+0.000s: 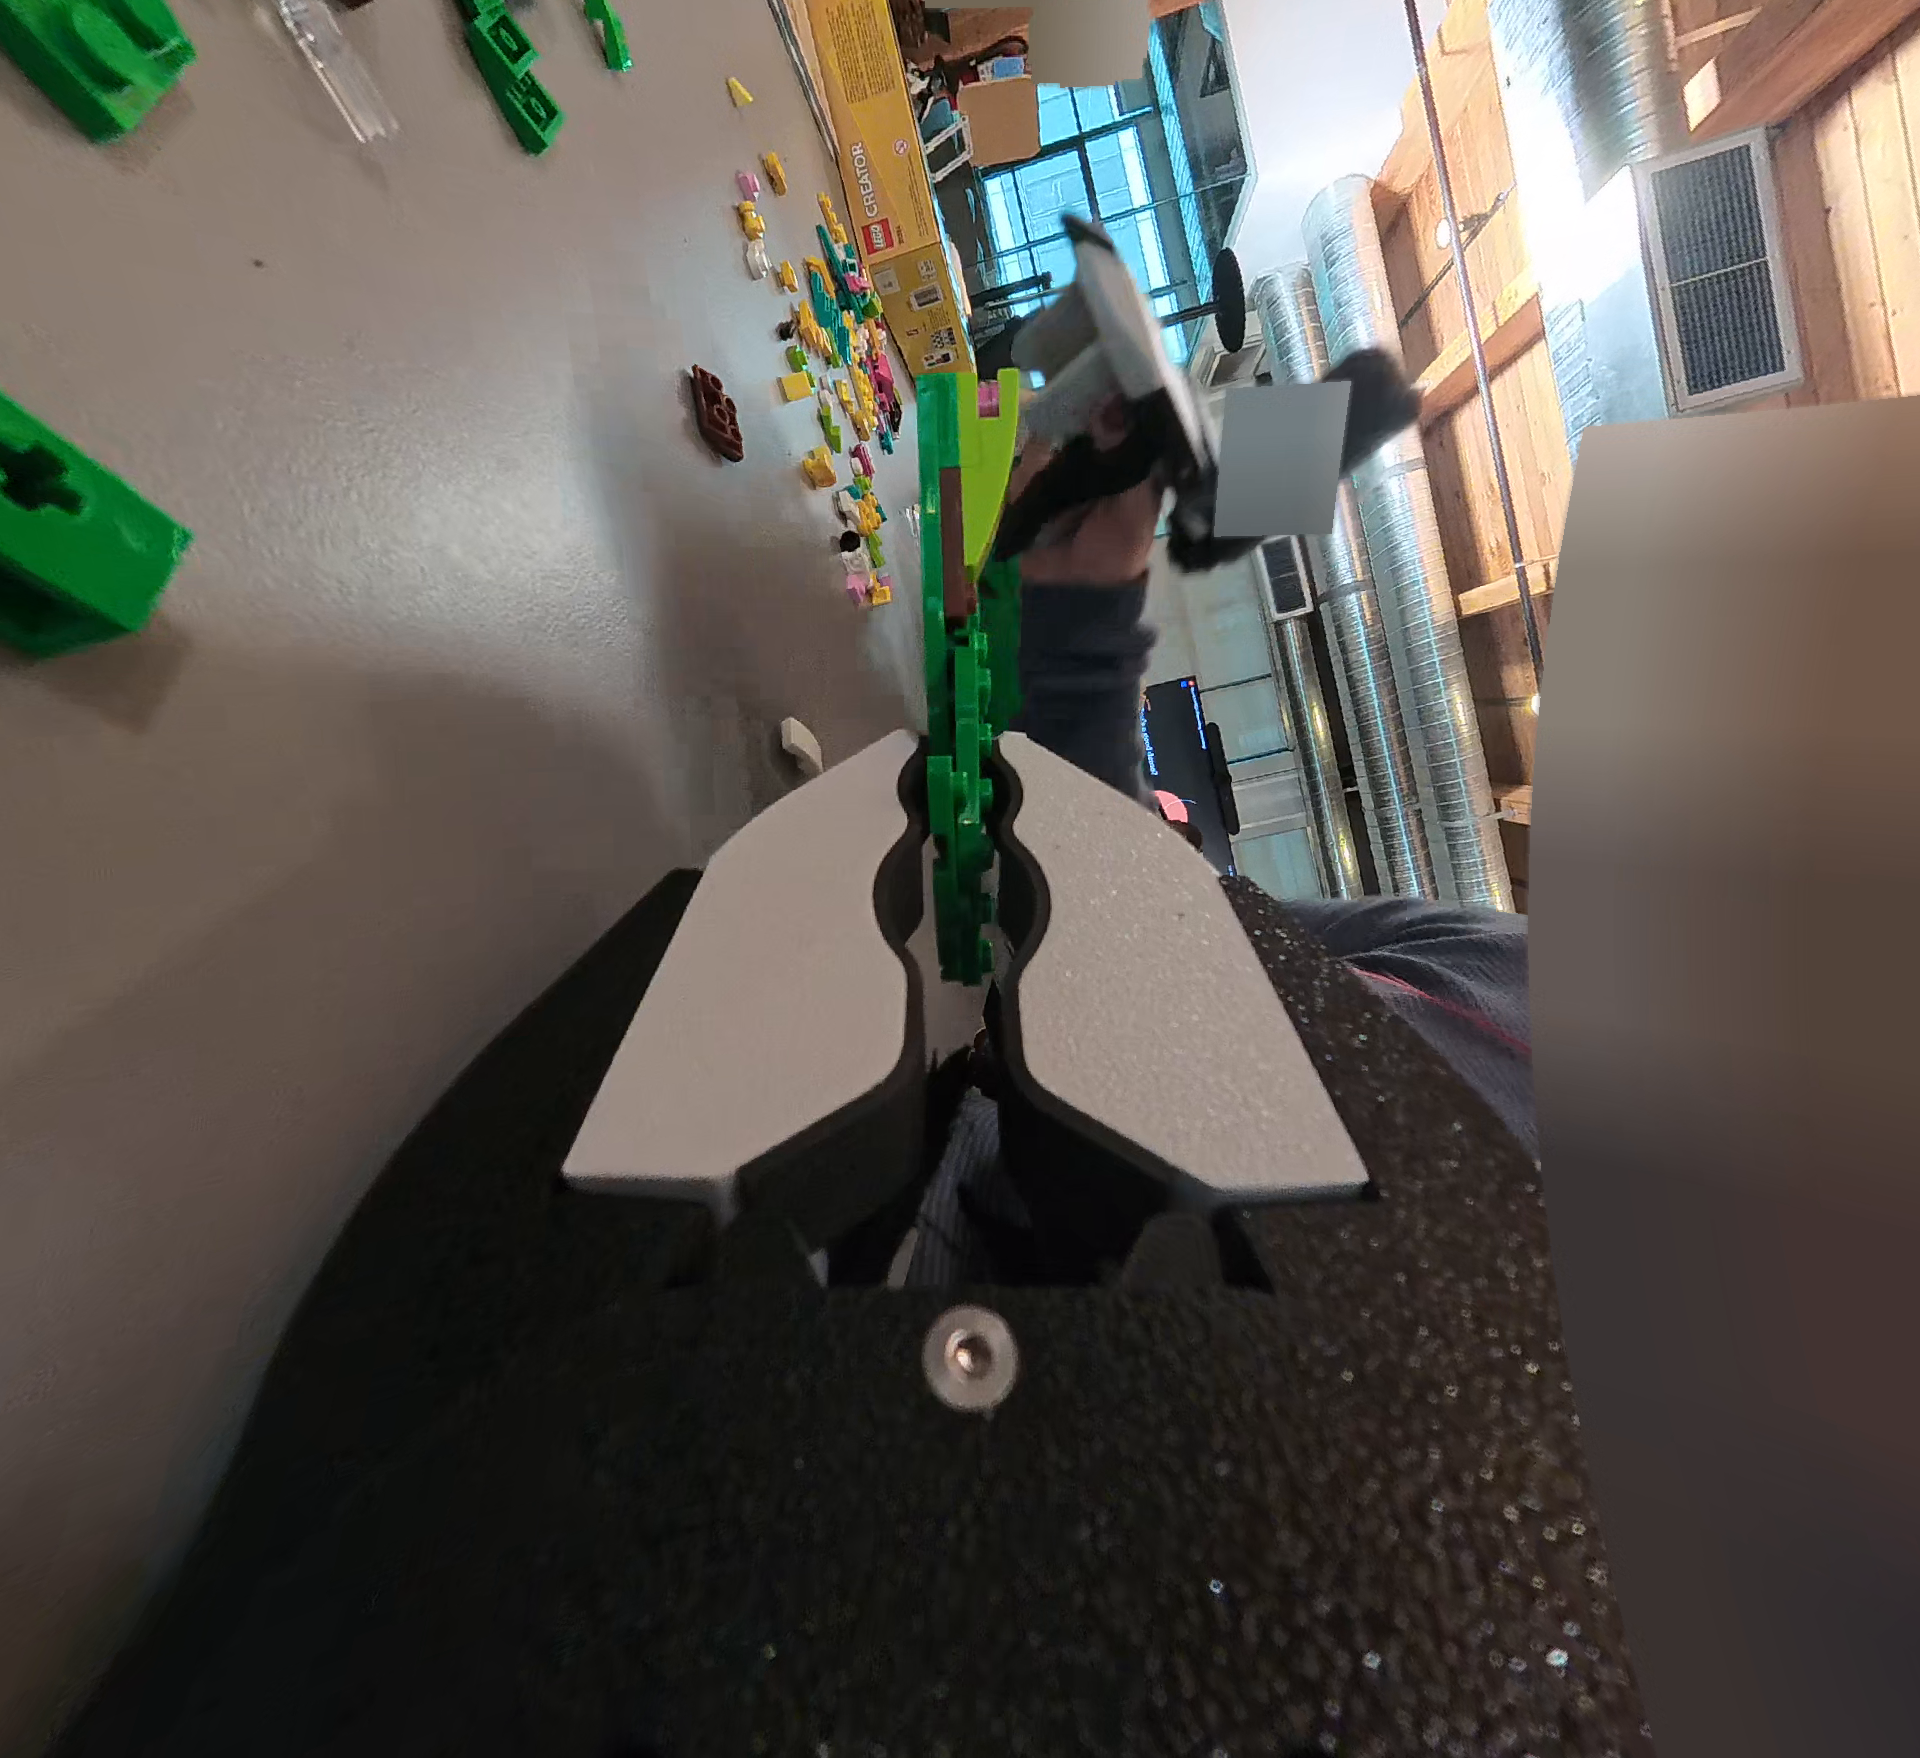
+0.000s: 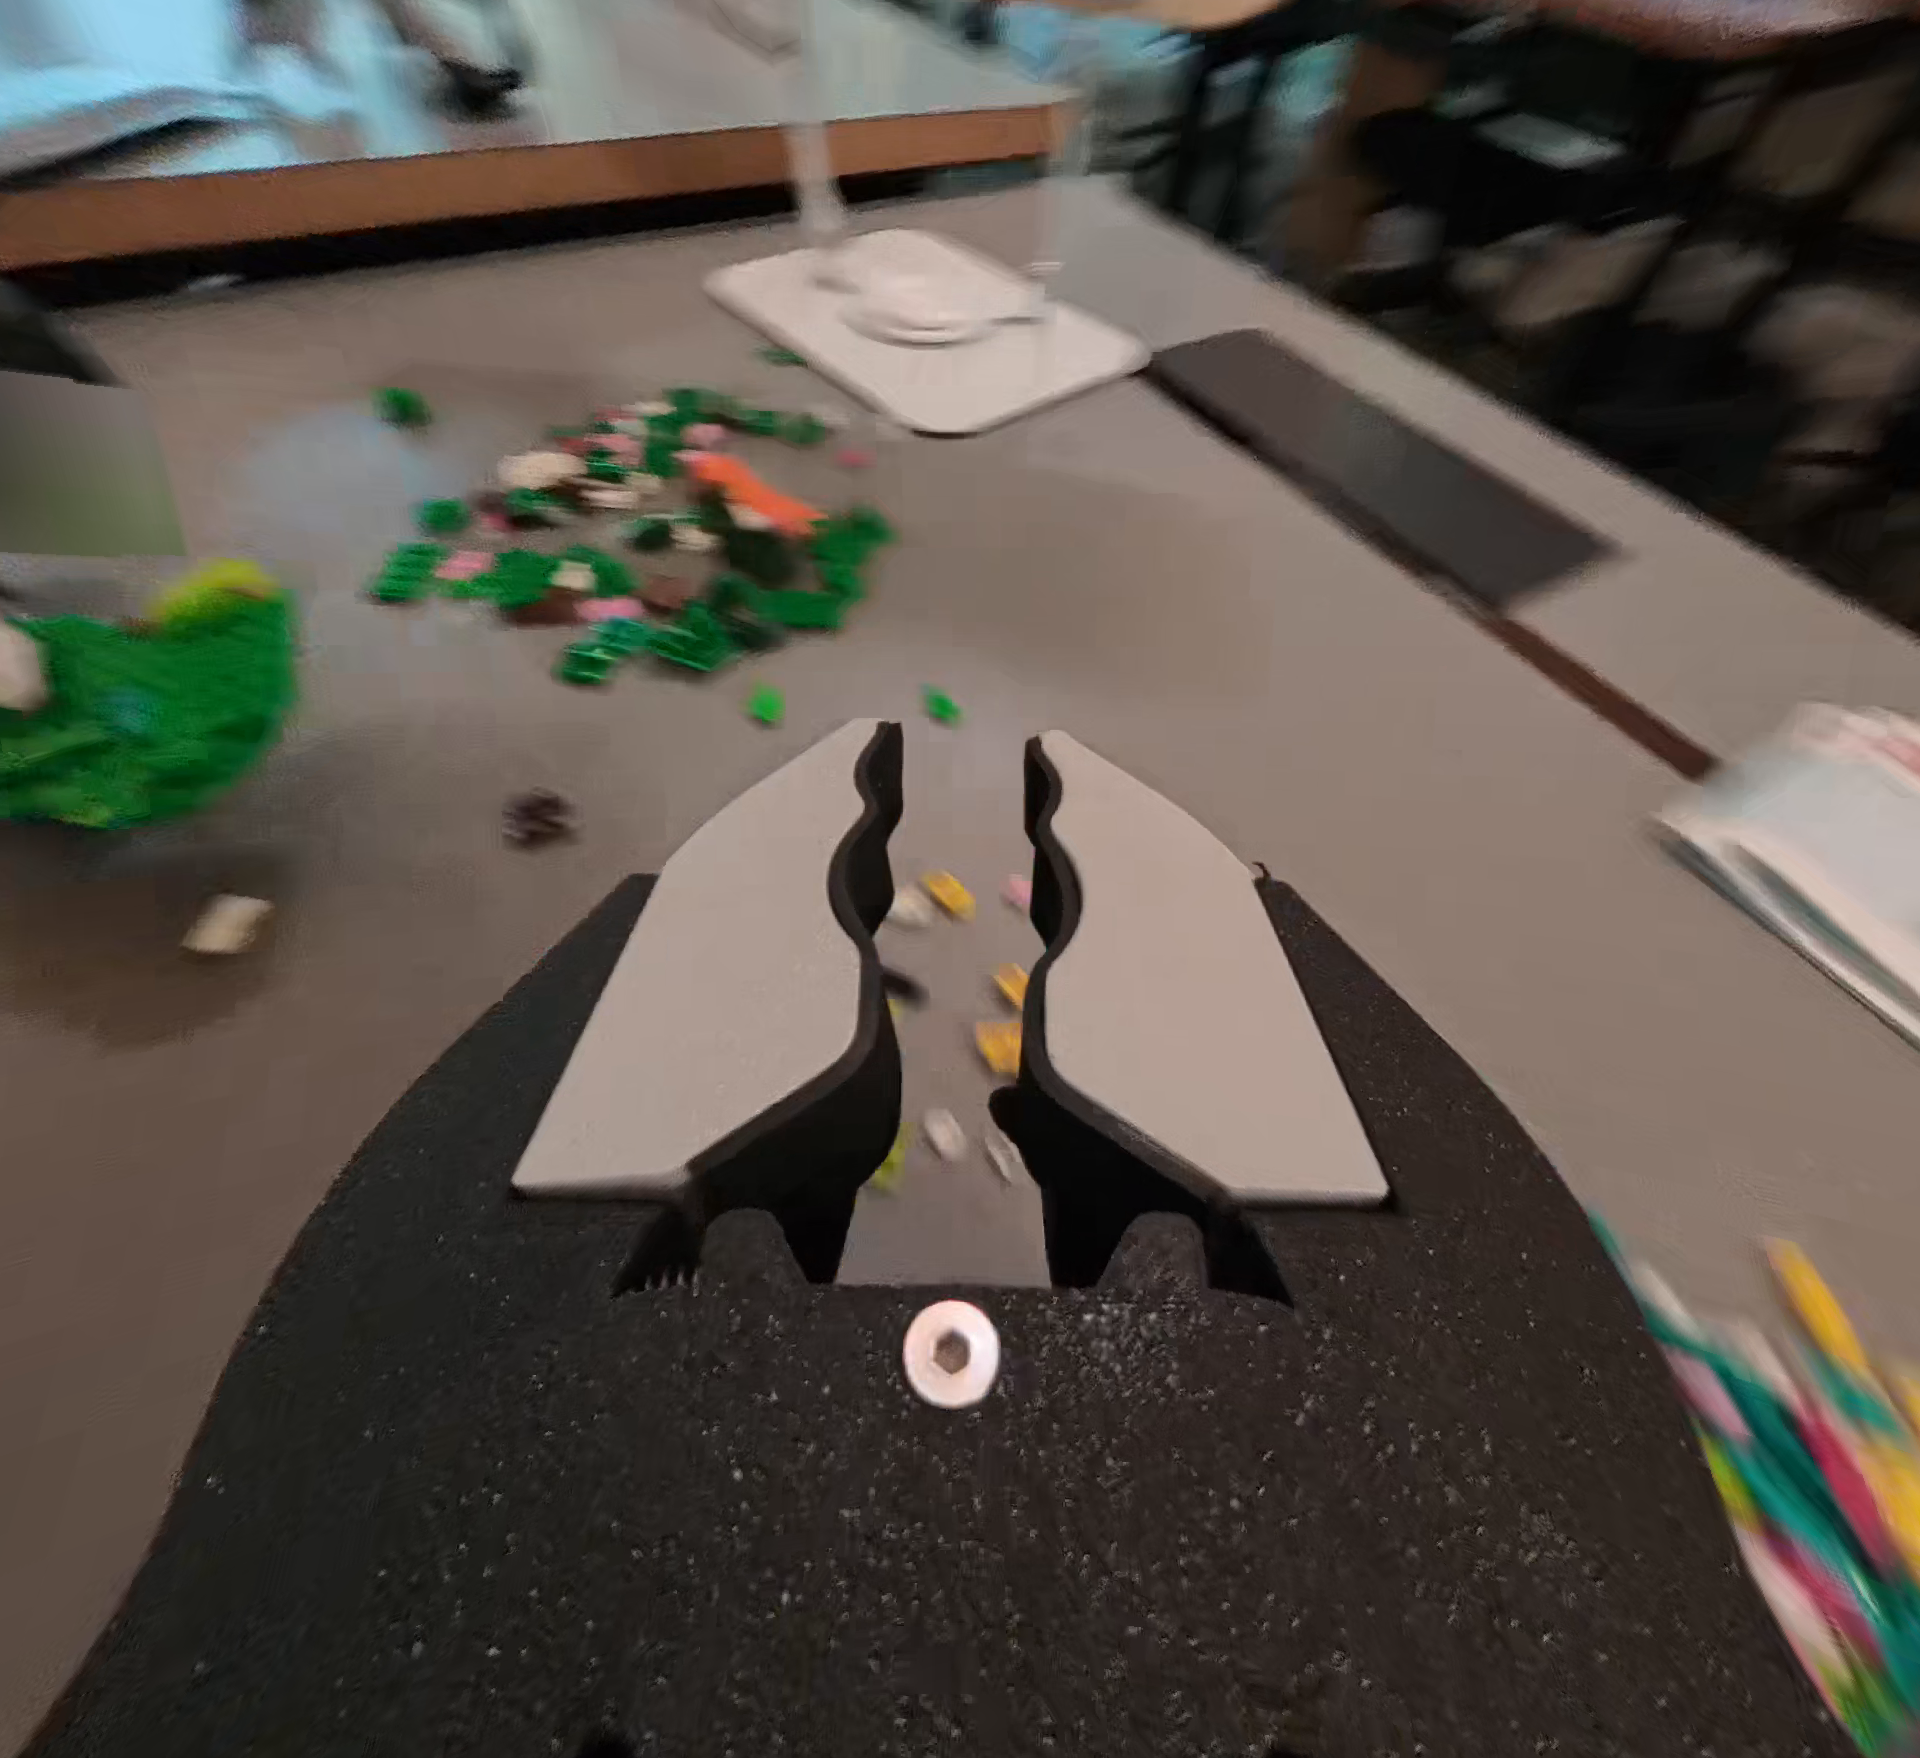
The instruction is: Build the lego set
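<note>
the left gripper (image 1: 961, 752) is clamped on a green lego assembly (image 1: 961, 669), a thin stack of plates seen edge-on that runs far out beyond the fingertips, with a lime piece and a brown strip at its far end; the view is rolled on its side, so the grey worktop (image 1: 416, 461) fills the left of that picture; on it lie large green pieces (image 1: 83, 25) near the top left, a clear tube (image 1: 312, 35) among them, a brown plate (image 1: 717, 413), and a scatter of small yellow, pink and teal pieces (image 1: 842, 378) beside a yellow box (image 1: 883, 170); just beyond the assembly's far end the right gripper (image 1: 1132, 389) shows, blurred, held in a hand.

the right wrist view is smeared by motion; the right gripper (image 2: 961, 742) stands narrowly parted with nothing between its fingers, above the worktop (image 2: 1143, 628); small yellow and white pieces (image 2: 951, 893) show through the gap; a pile of green, pink and brown pieces (image 2: 634, 545) lies farther off to the left, the green assembly (image 2: 145, 711) is at the left edge, a white stand base (image 2: 925, 337) is far off, and paper booklets (image 2: 1829, 867) lie at the right.
</note>
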